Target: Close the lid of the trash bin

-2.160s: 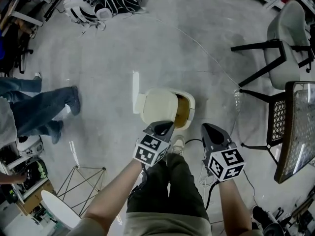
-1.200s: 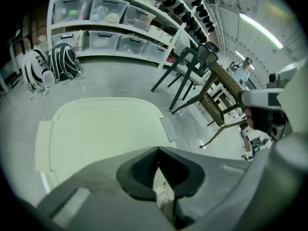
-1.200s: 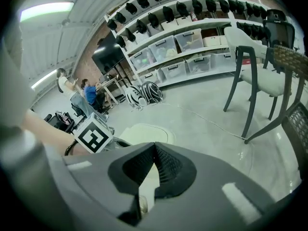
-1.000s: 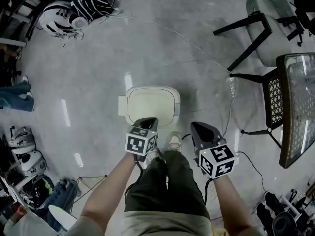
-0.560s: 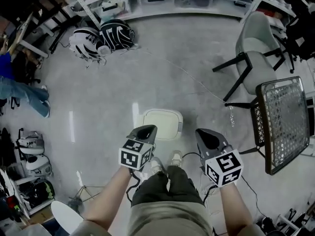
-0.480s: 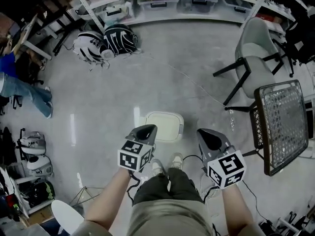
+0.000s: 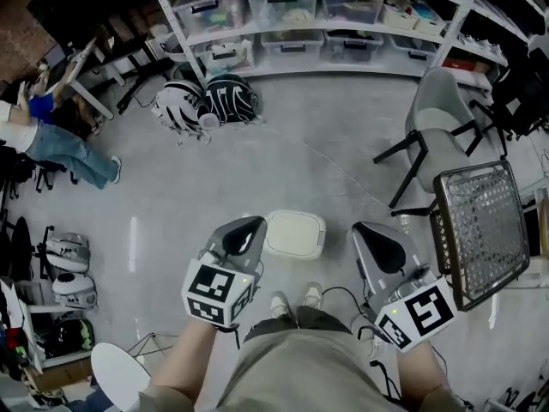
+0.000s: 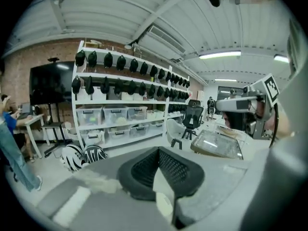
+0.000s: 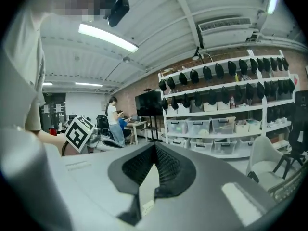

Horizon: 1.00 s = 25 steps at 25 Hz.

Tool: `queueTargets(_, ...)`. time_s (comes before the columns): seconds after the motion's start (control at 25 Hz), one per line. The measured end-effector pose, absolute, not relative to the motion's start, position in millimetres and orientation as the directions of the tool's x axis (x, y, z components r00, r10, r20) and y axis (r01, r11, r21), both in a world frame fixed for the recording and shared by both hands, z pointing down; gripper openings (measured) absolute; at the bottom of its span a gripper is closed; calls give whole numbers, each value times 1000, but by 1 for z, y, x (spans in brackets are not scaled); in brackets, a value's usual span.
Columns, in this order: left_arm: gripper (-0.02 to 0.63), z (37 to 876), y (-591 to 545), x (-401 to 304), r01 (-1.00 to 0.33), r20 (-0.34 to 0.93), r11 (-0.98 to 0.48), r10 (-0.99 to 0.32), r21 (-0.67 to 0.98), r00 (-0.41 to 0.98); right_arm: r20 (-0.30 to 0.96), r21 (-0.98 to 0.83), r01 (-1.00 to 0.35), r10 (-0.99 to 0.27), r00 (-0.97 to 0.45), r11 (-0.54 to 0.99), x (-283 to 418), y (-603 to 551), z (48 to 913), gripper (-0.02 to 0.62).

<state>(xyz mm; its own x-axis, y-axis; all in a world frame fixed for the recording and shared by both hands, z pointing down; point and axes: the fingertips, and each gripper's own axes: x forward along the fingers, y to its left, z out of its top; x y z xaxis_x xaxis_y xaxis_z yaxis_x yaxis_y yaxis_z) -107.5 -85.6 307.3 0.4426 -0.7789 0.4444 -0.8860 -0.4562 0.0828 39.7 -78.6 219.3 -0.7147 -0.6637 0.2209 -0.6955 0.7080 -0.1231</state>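
a small cream trash bin (image 7: 296,245) stands on the grey concrete floor (image 7: 283,166), below and just ahead of the left gripper (image 7: 243,233) and left of the right gripper (image 7: 377,243). its rounded-square lid (image 7: 294,230) lies flat, shut. both grippers' dark ribbed jaws are pressed together, holding nothing. the bin looks like light, smooth, stiff plastic (likely to slide if shoved); press gently on the lid's front edge.

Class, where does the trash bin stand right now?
Head view: the closed trash bin stands on the floor at centre, ahead of the person's shoes, between the left gripper and right gripper.
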Motion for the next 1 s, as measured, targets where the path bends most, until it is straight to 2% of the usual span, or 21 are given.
queueTargets(0.24,3,243,-50,-116,-884,349,-466,-831,-15,433,137,-77,-679,-667,-732,730,34,-56,168,3)
queueTargets(0.48,3,197,-31,-129,-915,265,-399,-890,-56,371,108,-35,-627,-621,-777,778,23,-38,139,3)
queueTargets(1.0,3,191,-25,-156,-931,269,-353,-909,-94,318,132,-25,-594,-586,-799,804,1,-34,142,3)
